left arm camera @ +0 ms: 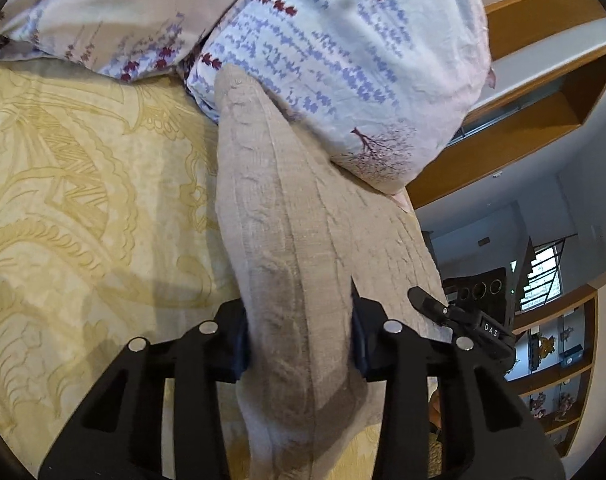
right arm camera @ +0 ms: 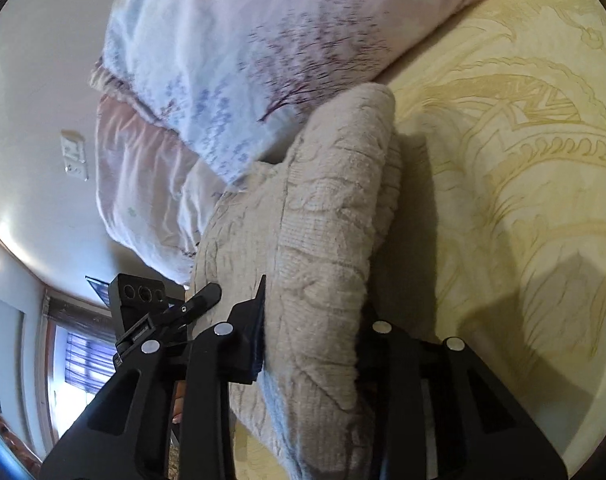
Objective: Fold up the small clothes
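Note:
A beige cable-knit garment (left arm camera: 279, 220) is bunched into a thick fold and held up over the yellow patterned bedsheet (left arm camera: 83, 180). My left gripper (left arm camera: 301, 340) is shut on its near end, with the pads pressing both sides of the fold. In the right wrist view the same knit garment (right arm camera: 331, 200) rises between the fingers of my right gripper (right arm camera: 311, 336), which is shut on it too. Each view shows the other gripper close beside: the right gripper (left arm camera: 455, 316) and the left gripper (right arm camera: 175, 312). The garment's far end rests against a floral pillow (left arm camera: 343, 60).
Two floral pillows (right arm camera: 243, 60) lie at the head of the bed on the bedsheet (right arm camera: 523, 160). Wooden shelves (left arm camera: 543, 100) and a window (left arm camera: 543, 276) stand beyond the bed's edge. A wall switch (right arm camera: 75, 156) is on the white wall.

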Tool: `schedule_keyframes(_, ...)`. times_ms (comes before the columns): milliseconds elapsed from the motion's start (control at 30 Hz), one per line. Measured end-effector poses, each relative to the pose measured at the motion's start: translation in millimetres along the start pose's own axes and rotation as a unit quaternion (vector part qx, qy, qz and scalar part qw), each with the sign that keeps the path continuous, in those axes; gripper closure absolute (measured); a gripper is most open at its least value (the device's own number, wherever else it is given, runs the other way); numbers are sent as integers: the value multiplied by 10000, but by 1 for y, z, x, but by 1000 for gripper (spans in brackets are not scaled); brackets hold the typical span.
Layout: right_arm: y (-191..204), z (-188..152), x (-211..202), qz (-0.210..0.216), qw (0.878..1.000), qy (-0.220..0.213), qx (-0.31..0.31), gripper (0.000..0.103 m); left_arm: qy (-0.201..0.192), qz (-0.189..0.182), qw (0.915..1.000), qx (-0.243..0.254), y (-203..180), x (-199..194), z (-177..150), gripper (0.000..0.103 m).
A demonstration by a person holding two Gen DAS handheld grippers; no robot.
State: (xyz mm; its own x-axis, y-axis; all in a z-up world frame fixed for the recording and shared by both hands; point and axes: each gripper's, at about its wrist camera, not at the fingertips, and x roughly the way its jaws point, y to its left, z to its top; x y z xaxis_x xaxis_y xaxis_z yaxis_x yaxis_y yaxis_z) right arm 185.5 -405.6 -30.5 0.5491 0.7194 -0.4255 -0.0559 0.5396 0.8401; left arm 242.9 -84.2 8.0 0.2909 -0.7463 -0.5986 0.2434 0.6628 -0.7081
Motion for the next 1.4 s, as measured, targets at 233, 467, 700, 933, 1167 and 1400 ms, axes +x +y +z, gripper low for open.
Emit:
schedule_keyframes(233,47,-20,27,30,9977,93,-671,73,-150,146,9996,202,12,-58,-16,65)
schedule_keyframes(467,107,-39,86,-34,9821,-21,-1883,74,-648,417,9970,85,61,-139,-8,64)
schedule_keyframes(700,78,-37,145,-298,9917,500,-1143,66,-690,521,9928,-832,139,-141,-11,53)
schedule_keyframes(933,69,-26,119,-215,9957,363,-821,54,-1232,1194,9849,-221,112,-170,-16,43)
schedule_keyframes(1167,70,-11,116,-119,9978,36,-646,58,-1682,1574,9683,967,57,-189,-39,29)
schedule_keyframes(1400,87,-15,127,-1212,9817,-286,-1441,94,-1201,2305,9481,1834,30,-150,-56,28)
